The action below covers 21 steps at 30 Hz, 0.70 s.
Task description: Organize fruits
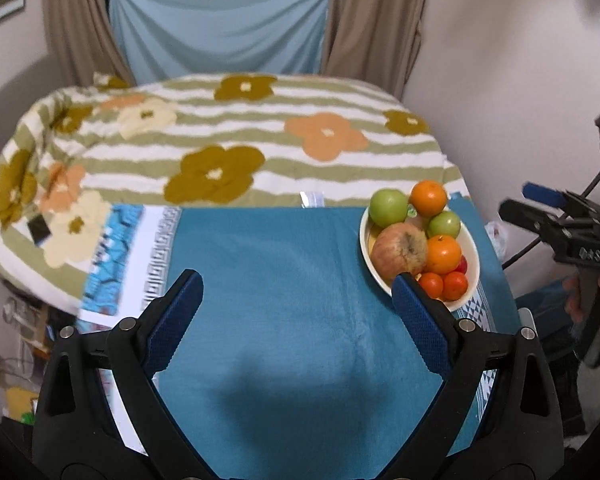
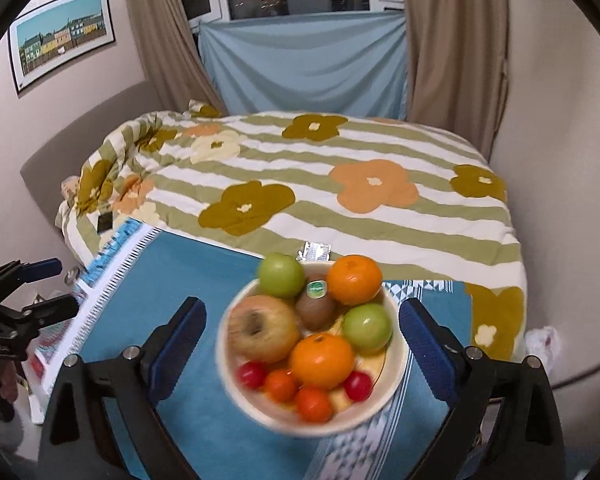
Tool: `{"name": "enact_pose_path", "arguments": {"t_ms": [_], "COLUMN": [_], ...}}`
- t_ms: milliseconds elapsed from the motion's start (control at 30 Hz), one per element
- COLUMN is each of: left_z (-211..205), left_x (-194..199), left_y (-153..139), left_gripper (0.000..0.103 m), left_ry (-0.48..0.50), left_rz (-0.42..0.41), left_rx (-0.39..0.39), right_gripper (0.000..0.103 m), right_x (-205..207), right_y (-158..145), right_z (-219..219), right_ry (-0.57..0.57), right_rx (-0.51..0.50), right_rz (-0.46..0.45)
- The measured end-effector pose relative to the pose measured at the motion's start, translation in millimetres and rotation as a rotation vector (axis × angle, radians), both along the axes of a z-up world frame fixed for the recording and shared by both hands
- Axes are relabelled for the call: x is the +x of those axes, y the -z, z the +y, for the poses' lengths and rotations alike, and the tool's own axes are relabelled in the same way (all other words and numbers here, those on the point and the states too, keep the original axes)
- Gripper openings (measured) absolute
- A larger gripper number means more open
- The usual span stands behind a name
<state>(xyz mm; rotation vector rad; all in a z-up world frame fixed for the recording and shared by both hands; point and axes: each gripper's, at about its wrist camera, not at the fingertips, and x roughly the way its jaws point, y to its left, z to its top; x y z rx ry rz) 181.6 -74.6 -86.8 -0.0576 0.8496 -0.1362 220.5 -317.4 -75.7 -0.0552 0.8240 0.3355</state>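
A cream bowl [image 2: 392, 380] full of fruit sits on a blue cloth [image 2: 204, 408]. It holds a red-yellow apple [image 2: 262, 330], two green apples [image 2: 281, 274], two oranges [image 2: 322, 360], a kiwi [image 2: 315, 308] with a sticker, and small red and orange tomatoes [image 2: 314, 404]. My right gripper [image 2: 302, 332] is open above the bowl, its jaws wide on either side. My left gripper [image 1: 298, 300] is open and empty over the blue cloth [image 1: 280, 288], with the bowl [image 1: 474, 260] at its right fingertip [image 1: 410, 300]. The right gripper [image 1: 548, 200] also shows at the right edge of the left wrist view.
A bed with a flowered, striped blanket [image 2: 320, 184] lies behind the cloth. A small foil packet [image 2: 316, 250] lies at the blanket's edge. Curtains and a draped blue sheet [image 2: 308, 60] stand at the back. Clutter sits low on the left [image 1: 16, 344].
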Motion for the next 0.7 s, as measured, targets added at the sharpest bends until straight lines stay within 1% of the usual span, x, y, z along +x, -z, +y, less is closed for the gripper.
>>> {"name": "enact_pose_path", "arguments": {"t_ms": [133,167,233,300,367,500,600,700], "left_z": [17.2,22.0,29.6,36.8,42.1,50.0,51.7,51.9], "left_x": [-29.1,-38.3,-54.2,-69.2,-84.4,-108.4,-122.4,-130.4], "left_y": [-29.8,-36.9,-47.7,-56.9,-64.2,-75.2,-78.2,-78.4], "left_gripper": [0.101,0.101,0.101,0.103,0.103,0.103,0.103,0.103], "left_ry": [-0.013,-0.015,-0.017,-0.032,-0.051,-0.065,-0.064,-0.059], "left_rz": [-0.073,-0.093,-0.125,-0.155,-0.187,-0.236,-0.258,-0.266], "left_rx": [0.002,-0.001,-0.01,-0.007,0.0,0.025,0.049,0.052], "right_gripper": [0.096,0.097,0.103,0.103,0.103,0.103,0.103,0.103], "right_x": [-41.6,-53.0,-69.7,-86.8,-104.0,-131.4,-140.0,-146.4], "right_y": [-23.8,-29.1,-36.0,-42.5,-48.0,-56.3,-57.4,-56.6], "right_z": [19.7,24.7,32.8,39.2,45.3,55.7,62.1,65.1], "right_ry": [0.055,0.074,0.102,0.133,0.165,0.237,0.262,0.278], "right_rx": [-0.008,-0.012,-0.017,-0.006,0.004,-0.028,-0.03,-0.017], "right_rz": [-0.023,-0.032,-0.048,-0.06,-0.073,-0.117,-0.115,-0.111]}}
